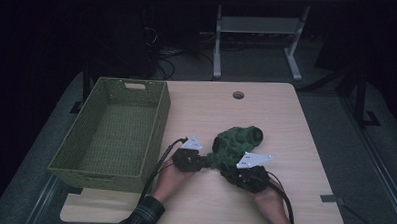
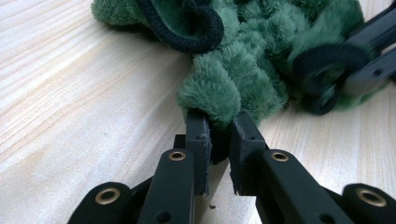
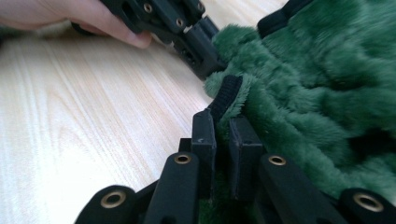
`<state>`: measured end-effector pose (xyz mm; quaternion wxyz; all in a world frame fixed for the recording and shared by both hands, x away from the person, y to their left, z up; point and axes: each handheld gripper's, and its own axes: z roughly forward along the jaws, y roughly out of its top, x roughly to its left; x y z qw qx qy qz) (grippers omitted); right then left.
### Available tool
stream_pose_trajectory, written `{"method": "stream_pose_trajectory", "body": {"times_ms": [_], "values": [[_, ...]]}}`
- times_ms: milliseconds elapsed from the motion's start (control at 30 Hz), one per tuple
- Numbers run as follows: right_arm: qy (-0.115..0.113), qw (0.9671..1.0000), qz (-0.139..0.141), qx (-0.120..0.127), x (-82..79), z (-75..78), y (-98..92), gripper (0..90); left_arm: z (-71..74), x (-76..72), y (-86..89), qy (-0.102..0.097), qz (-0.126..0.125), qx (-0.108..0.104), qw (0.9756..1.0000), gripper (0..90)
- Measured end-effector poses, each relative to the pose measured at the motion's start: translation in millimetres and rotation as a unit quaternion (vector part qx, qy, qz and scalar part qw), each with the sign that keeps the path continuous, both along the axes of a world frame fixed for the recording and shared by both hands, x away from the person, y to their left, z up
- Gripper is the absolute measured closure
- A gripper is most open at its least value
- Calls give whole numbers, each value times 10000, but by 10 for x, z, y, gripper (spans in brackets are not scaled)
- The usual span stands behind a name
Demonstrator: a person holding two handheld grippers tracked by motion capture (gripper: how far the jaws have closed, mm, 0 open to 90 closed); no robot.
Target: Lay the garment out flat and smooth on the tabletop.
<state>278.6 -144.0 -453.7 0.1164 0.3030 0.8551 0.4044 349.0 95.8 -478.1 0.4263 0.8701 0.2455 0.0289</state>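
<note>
A crumpled dark green plush cloth (image 1: pixel 238 140) with black trim lies on the light wooden table (image 1: pixel 291 125), right of centre. My left gripper (image 1: pixel 208 161) reaches its near left corner; in the left gripper view the jaws (image 2: pixel 219 128) are shut on a tuft of the green fur (image 2: pixel 219 88). My right gripper (image 1: pixel 225 168) sits just right of it at the cloth's near edge. In the right gripper view its jaws (image 3: pixel 222 125) pinch the black trim strip (image 3: pixel 227 95) and the fur beside it. The left gripper (image 3: pixel 208 65) holds the cloth (image 3: pixel 322 84) a little farther along.
A green woven basket (image 1: pixel 157 121) stands empty on the table's left side, close to my left hand. A round cable hole (image 1: pixel 238 95) sits near the far edge. Bare tabletop lies right of the cloth and along the front edge.
</note>
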Motion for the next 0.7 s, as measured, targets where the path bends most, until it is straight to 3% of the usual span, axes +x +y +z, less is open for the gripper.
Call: {"method": "stream_pose_trajectory", "body": {"times_ms": [300,500,700], "values": [[-133,9991,-182,368,-91,179,-353,821,0,-3,-1,-4,5,4,10000,795],[-225,9963,-565,601,-132,246,-769,819,1,-9,-3,14,30,0,10000,796],[-172,9928,-992,654,-182,229,-1142,820,1,-10,-3,13,35,2,10000,796]]}}
